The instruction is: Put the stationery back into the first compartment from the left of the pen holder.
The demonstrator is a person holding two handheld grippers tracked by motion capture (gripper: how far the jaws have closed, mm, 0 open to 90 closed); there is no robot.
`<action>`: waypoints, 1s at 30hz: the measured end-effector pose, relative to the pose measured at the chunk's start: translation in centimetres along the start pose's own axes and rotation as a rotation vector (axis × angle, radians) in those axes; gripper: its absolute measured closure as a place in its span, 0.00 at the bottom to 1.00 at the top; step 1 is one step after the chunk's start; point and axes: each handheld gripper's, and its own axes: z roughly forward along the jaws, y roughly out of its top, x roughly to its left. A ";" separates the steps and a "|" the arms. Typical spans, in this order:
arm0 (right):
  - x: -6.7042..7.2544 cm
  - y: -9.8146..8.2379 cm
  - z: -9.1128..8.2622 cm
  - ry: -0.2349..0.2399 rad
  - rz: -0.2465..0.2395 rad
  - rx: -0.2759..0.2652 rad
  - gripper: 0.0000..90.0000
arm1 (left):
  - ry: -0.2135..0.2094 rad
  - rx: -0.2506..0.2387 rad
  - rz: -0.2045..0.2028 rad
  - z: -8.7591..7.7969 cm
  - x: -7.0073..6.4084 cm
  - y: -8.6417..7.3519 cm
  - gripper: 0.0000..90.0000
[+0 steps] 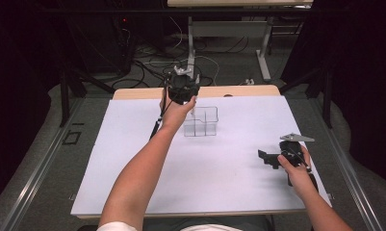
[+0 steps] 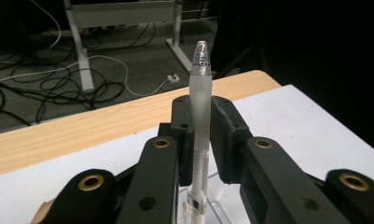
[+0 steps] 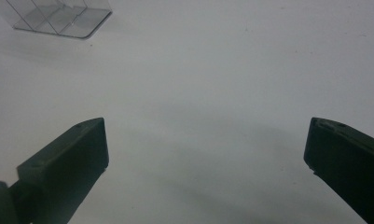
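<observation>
L gripper clamped on upright pen, over clear organizer, R gripper jaws wide, at 4 o'clock on mat

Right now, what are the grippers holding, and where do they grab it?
The left gripper pinches a frosted pen around the middle of its barrel, above the clear organizer. The right gripper is open, holding nothing.

A white sheet covers most of the desk, whose bare wooden edge shows along the far side. Beyond it the grey floor carries a tangle of black and white cables. A white power plug lies at the end of one white cable. The white legs of another desk stand on the floor farther back, and metal rails run along both sides.
</observation>
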 end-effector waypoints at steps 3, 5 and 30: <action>-0.1 0.0 0.0 0.001 0.003 0.002 0.00 | 0.017 0.006 -0.009 0.2 0.5 0.0 0.89; 0.0 0.0 0.0 0.000 0.006 0.003 0.00 | 0.026 0.002 -0.010 0.3 0.7 -0.1 0.89; 0.2 -0.1 0.2 0.007 -0.005 0.011 0.00 | 0.068 0.054 -0.009 2.1 2.4 -2.9 0.89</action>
